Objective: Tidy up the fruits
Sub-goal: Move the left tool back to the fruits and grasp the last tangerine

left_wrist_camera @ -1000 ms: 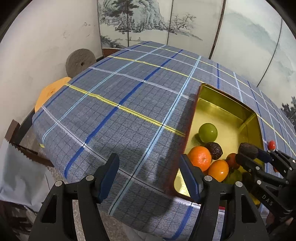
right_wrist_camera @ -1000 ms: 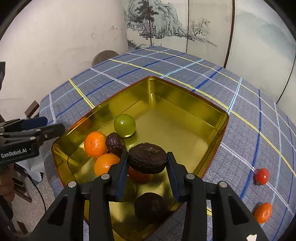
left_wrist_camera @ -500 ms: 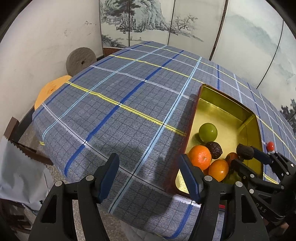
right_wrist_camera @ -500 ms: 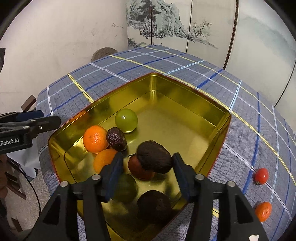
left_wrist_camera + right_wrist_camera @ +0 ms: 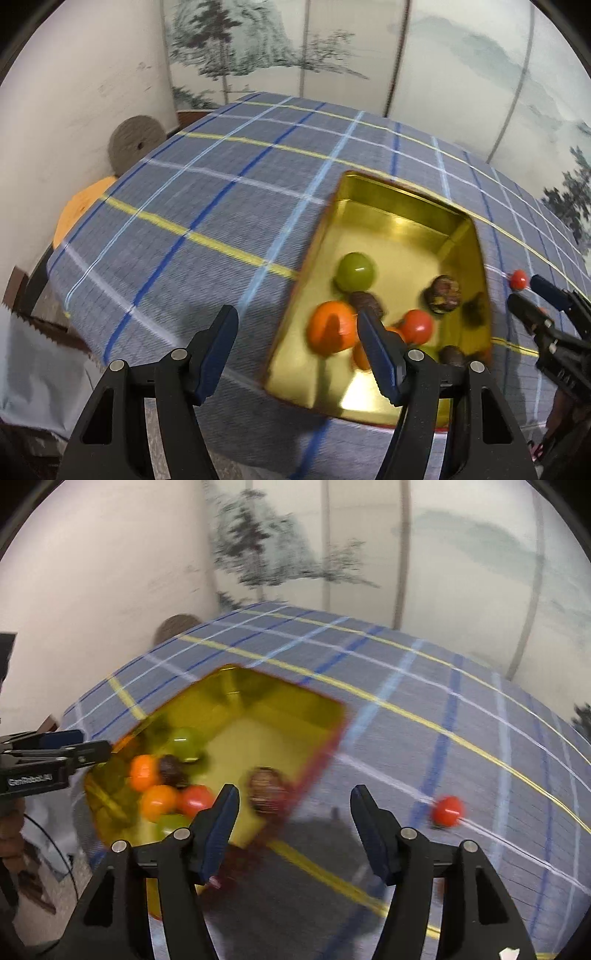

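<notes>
Low in the right wrist view, the right tongs [image 5: 291, 812] have just been opening, nothing between them, dark fruit [image 5: 266, 789] dropped into the gold tin [image 5: 325, 716]. Left tongs [image 5: 295, 343] gape empty. Next: red fruit [image 5: 447, 811] on the surface, right of centre.

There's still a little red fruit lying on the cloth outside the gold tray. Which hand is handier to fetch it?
Right, probably. The right gripper, open and empty, has the red fruit just ahead; the left gripper sits across the gold tray.
</notes>
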{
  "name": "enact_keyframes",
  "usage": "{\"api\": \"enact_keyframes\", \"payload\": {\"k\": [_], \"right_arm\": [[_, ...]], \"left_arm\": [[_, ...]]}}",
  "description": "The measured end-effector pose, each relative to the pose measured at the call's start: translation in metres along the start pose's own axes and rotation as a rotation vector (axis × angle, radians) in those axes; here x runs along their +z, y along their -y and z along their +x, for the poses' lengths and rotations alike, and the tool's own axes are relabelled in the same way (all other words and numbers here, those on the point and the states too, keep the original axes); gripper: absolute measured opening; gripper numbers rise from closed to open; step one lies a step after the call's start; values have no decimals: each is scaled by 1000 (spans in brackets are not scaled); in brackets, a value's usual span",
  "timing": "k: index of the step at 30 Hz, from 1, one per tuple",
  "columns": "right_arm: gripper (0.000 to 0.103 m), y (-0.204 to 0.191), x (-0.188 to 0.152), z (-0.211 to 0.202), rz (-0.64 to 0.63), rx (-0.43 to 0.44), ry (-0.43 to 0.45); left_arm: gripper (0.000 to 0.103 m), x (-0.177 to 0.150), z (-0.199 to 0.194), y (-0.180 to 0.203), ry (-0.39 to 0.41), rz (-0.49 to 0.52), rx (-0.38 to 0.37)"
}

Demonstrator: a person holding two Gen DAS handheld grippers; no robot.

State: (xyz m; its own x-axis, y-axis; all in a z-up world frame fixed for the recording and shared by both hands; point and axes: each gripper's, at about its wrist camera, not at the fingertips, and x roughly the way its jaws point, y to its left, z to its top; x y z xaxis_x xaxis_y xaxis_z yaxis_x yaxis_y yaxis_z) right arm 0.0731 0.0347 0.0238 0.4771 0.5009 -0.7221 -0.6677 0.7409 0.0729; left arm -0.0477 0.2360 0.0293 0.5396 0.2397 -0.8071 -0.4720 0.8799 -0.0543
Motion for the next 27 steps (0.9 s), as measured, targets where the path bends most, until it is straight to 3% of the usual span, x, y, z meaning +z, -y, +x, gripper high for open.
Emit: {"api": "enact_keyframes", "payload": {"k": [12,20,25,27], "right_arm": [[63,174,-61,-37,248,-325,-51],[64,250,-105,-46,362,-409,-105],[64,270,-121,-47,360,-410,-125],[69,274,-125,-47,354,-411,-131]], "left_arm": [[68,10,1,120,7,215,-137],[68,-5,8,201,-21,335,-215],[68,-15,16,239,-32,385,-256],[68,-19,23,249,-46,387,-263]]}}
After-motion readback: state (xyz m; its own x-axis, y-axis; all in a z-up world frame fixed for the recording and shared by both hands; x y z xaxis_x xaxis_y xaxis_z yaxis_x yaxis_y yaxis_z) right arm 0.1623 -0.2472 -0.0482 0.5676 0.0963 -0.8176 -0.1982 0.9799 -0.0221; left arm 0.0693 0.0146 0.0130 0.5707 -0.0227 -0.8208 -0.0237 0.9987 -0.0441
